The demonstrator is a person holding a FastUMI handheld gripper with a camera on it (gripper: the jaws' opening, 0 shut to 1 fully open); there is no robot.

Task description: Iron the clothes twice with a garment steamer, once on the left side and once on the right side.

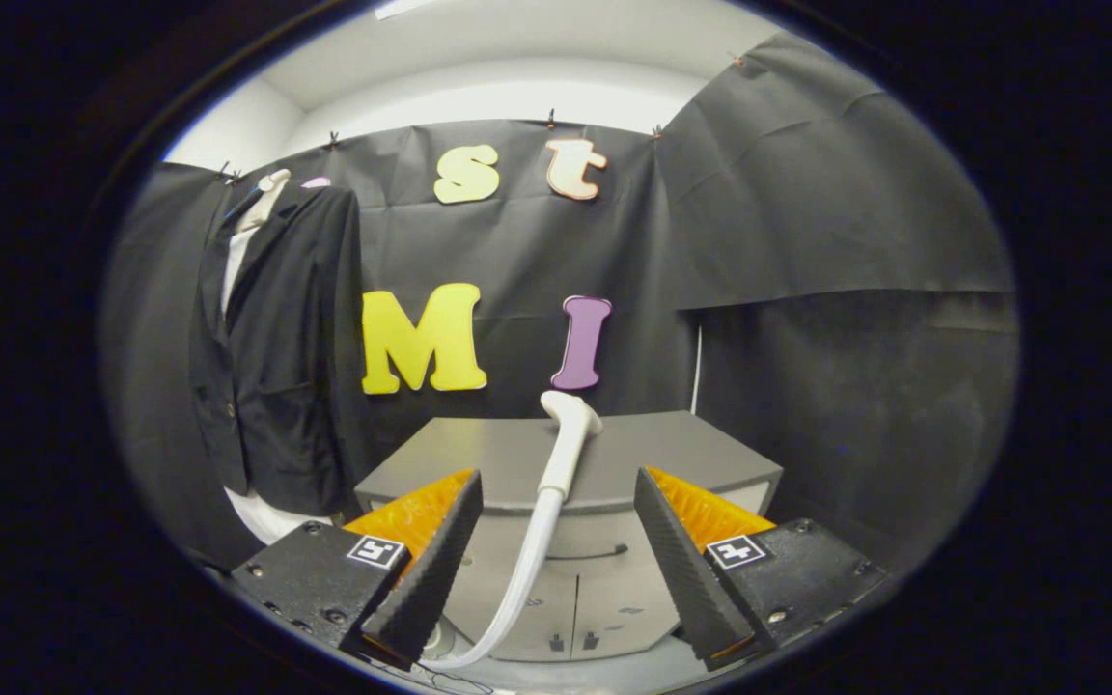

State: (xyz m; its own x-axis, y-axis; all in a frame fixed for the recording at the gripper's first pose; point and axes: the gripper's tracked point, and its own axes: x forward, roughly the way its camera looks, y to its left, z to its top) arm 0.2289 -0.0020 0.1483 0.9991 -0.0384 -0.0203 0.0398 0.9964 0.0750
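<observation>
Gripper (pixel 556 560) open w/ nothing held, white plastic steamer wand (pixel 568 446) lying on grey cabinet (pixel 701 458) just ahead betw. fingers, dark jacket (pixel 271 338) hanging left of cabinet; risk: off-centre grab on rounded handle slips, or hose (pixel 522 579) drag twists it.

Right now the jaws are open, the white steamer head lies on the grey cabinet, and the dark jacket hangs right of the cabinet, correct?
Not quite: the gripper view shows the dark jacket hanging left of the grey cabinet. The rest holds: open gripper, white steamer head on top.
</observation>
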